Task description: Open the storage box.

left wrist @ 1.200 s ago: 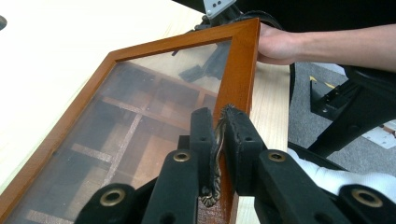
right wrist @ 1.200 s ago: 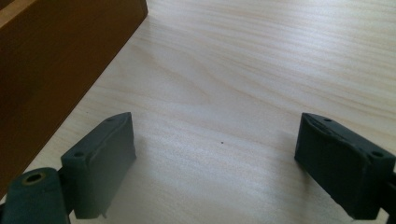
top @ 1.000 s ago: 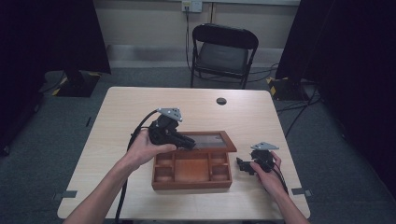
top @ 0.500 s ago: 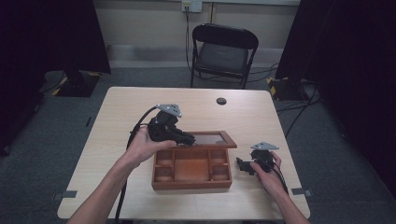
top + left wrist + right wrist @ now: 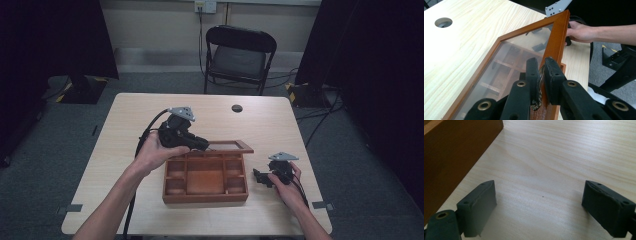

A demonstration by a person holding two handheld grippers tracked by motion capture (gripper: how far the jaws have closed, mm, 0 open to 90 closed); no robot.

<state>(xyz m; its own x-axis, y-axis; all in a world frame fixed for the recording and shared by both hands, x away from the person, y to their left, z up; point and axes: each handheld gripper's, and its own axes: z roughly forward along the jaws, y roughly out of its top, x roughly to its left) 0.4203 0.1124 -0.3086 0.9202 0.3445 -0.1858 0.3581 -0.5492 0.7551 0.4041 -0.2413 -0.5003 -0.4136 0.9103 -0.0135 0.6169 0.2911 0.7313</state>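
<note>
Left gripper: the black two-jaw left gripper (image 5: 542, 75) is held over the far left part of the box, its jaws pinched nearly together on the front rail of the lid; a thin dark sliver of something sits in the narrow gap, and what it is cannot be told.
Lid: the reddish-brown wooden frame lid with a clear pane (image 5: 506, 58) stands tilted up from the back edge of the box; through the pane the compartments below show.
Box: the reddish-brown wooden box with several open compartments (image 5: 205, 176) sits near the front middle of the counter, a large middle cell flanked by smaller ones; whether anything lies in them cannot be told.
Right gripper: the black two-jaw right gripper (image 5: 539, 212) rests low on the counter just right of the box, jaws spread wide with nothing between them, only bare wood under them; in its own view the box's side wall lies just beside the left jaw, not touching.
Hands: the person's left hand (image 5: 152, 150) wraps the left gripper's body; the right hand (image 5: 285, 182) holds the other, a grey three-cornered plate on top of each.
Counter: the pale wood-grain counter (image 5: 125, 130) has a round dark cable hole (image 5: 237, 108) near its far edge.
Beyond: a black folding chair (image 5: 240, 57) stands behind the counter on grey carpet.
</note>
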